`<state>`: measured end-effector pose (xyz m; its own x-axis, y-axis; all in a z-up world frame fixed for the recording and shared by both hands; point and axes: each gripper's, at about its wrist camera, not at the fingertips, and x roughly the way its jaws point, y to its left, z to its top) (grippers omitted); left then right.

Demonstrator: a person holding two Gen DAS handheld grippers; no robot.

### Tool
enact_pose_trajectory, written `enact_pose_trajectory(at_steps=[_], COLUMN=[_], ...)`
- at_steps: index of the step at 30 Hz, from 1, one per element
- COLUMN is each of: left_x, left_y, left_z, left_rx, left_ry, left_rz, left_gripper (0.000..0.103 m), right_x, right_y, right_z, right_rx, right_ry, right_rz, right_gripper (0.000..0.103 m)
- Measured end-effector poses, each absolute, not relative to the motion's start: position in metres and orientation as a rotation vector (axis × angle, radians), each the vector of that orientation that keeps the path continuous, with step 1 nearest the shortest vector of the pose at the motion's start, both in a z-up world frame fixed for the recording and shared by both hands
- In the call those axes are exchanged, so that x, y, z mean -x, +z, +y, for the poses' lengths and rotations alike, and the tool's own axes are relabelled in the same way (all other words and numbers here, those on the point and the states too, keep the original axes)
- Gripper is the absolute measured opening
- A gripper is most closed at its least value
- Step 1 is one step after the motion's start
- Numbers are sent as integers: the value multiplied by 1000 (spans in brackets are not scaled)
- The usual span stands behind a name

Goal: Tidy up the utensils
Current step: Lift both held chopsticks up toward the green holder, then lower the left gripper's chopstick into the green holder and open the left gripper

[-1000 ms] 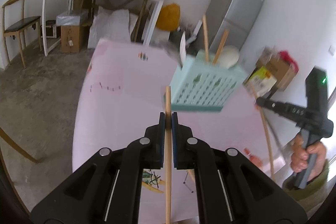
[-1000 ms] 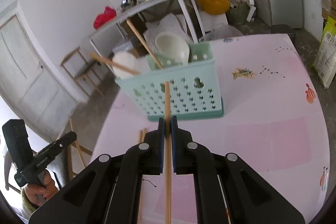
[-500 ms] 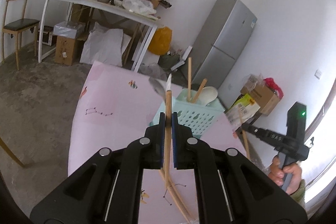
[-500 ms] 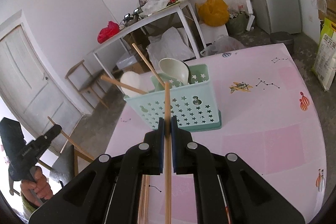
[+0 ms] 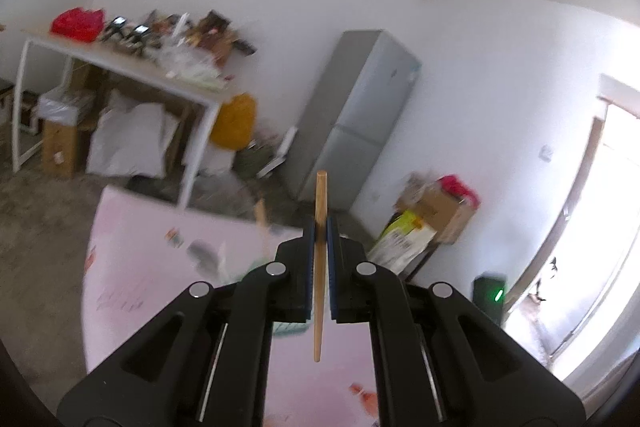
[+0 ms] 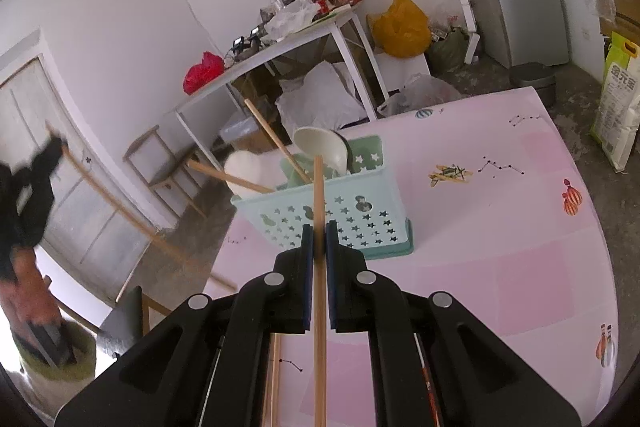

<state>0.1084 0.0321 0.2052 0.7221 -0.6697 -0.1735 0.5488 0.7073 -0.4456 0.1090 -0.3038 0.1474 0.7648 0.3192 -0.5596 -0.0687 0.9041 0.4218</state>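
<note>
While both tongs (image 5: 319, 227) (image 6: 319, 231) clamp chopsticks (image 5: 319, 267) (image 6: 319, 267), the basket (image 6: 340, 219) stands mid-table (image 6: 520, 247).

Basket (image 5: 288, 327) behind left hand-held gripper (image 5: 319, 231)

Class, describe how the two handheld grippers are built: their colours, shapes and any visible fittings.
Both the left gripper and the right gripper are matte black, with angular, cut-out arms, round silver pivot bolts and thin silver rods. Their flat fingers carry dark blue pads. No cables show.
</note>
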Motion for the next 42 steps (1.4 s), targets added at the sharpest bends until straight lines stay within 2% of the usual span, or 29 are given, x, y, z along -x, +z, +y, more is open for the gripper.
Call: enact_pose_trajectory(at_steps=[5,9,15,21,22,26,32,38,42], left_x=[-136,-163,-203,-239,-242,-239,-204,-162,-138], left_y=[235,235,205,158,151,140,146,136,104], left_z=[7,-11,-34,-49,-51,-42,-9,30,50], left_rx=[372,361,345,416,424,446,452,425,370], left_ry=[-706,-664,-582,-623,-635,-644,-631,-570,-482], left_rz=[256,251,275,407,435,462,402,388,454], left_gripper=[5,5,5,5,6,30,50,61,62], right_x=[-111,-113,-112,-111,-111,-112,-118,-136,-164], right_y=[148,149,146,146,146,150,173,217,243], right_z=[-310,-316,-321,-324,-325,-326,-323,-308,-294], right_rx=[-406,-414,-422,-420,-417,-410,-381,-319,-310], right_ry=[217,216,206,192,190,187,212,267,329], right_rz=[665,657,656,663,662,655,600,490,422], right_gripper=[6,6,6,6,6,6,6,6,6])
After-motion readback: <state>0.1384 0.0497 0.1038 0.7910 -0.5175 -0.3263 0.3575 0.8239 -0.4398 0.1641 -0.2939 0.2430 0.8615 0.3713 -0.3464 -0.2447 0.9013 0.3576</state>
